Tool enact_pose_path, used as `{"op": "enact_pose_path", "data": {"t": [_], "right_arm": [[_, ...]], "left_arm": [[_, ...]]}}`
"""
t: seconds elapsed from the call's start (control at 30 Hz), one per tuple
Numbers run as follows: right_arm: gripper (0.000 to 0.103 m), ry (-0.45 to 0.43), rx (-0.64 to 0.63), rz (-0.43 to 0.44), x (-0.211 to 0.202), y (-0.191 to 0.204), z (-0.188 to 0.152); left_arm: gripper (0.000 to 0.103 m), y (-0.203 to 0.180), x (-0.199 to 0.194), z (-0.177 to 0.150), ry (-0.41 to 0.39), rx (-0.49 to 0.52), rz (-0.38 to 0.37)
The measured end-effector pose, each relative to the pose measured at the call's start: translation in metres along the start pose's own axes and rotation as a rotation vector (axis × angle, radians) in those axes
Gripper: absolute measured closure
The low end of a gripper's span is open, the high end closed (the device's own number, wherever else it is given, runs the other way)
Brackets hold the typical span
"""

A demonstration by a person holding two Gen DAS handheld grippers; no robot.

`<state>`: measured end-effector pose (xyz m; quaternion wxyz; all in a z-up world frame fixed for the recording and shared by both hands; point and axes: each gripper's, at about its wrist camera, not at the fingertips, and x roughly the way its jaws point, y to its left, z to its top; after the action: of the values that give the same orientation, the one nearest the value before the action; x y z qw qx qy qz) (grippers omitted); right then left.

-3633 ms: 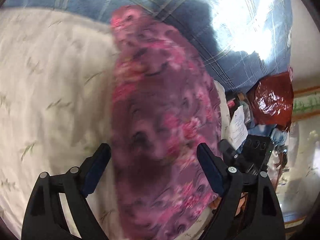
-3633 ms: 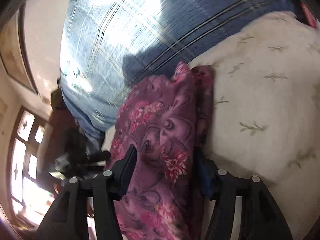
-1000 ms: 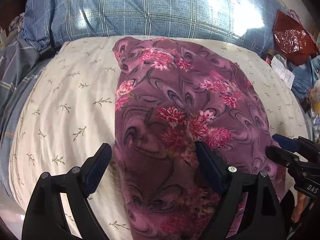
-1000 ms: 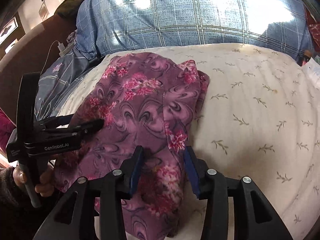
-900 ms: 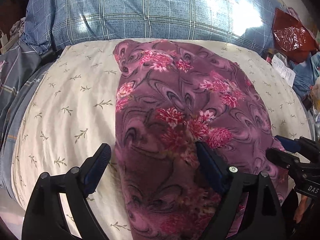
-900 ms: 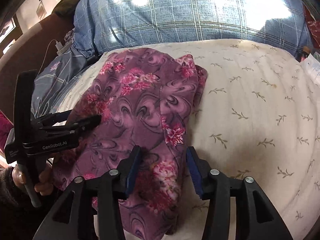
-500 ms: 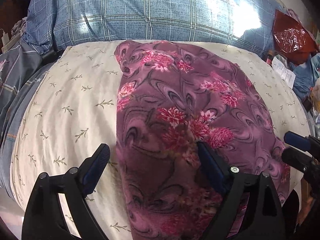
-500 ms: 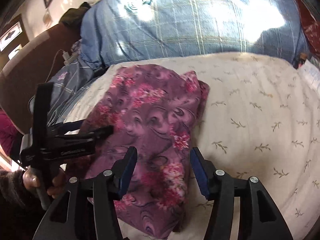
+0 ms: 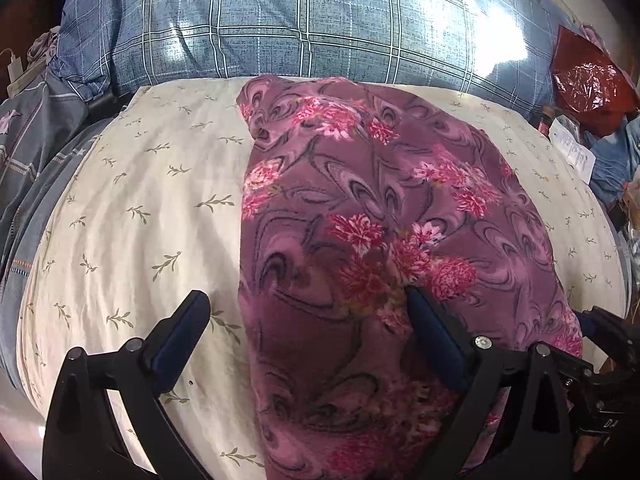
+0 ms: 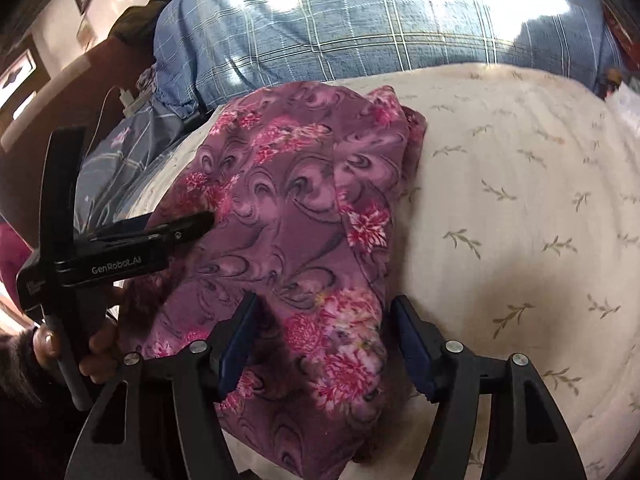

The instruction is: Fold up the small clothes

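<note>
between both opening tools (image 9: 306, 316) (image 10: 324, 322) lies the folded purple garment (image 9: 380, 240), released on the cream pillow (image 9: 140, 208)

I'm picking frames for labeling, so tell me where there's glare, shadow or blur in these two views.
Left wrist view: sun glare blows out patches of the blue plaid pillow; the purple floral garment is sharp, shadowed nearest the camera. Right wrist view: the same glare on the pillow, slight softness overall, fisheye bending at the edges.
</note>
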<state>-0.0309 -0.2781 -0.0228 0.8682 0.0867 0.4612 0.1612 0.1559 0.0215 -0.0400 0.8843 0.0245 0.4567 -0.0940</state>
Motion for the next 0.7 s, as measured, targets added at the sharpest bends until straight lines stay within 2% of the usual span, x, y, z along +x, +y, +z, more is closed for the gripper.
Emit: {"op": "enact_pose_path", "data": {"t": [0.7], "right_arm": [[0.029, -0.010, -0.005, -0.014, 0.0020, -0.0017, -0.0003]], "left_arm": [[0.001, 0.0013, 0.0006, -0.0008, 0.005, -0.011, -0.004]]}}
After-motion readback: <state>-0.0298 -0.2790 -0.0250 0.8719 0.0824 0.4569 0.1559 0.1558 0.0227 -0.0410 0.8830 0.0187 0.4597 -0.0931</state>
